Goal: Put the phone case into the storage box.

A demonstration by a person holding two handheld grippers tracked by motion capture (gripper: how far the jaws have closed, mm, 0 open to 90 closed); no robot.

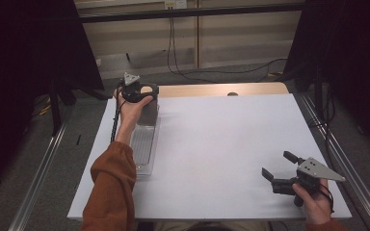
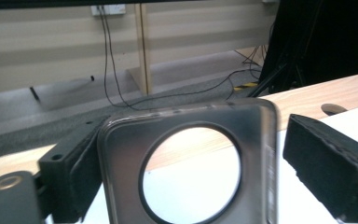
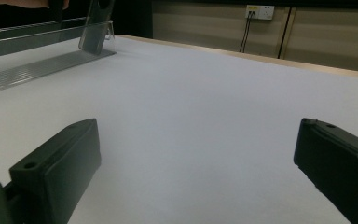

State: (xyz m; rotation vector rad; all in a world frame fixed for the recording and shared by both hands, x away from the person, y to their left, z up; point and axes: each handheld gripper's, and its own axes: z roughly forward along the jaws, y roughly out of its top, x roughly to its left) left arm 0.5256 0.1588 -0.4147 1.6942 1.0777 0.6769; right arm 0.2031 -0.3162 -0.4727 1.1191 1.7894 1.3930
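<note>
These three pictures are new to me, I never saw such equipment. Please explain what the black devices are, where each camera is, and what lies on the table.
There is no robot. A person holds hand tongs, one in each hand. One picture looks down from above: the left tongs are at the far left, the right tongs near the front right. The other two pictures come from cameras riding on the tongs, looking along their black jaws. On the white table lies a clear plastic tray. Its upright end plate, with a round hole, stands between the left jaws; one jaw seems to touch it, the other stands apart. The right tongs are open and hold nothing.
</note>
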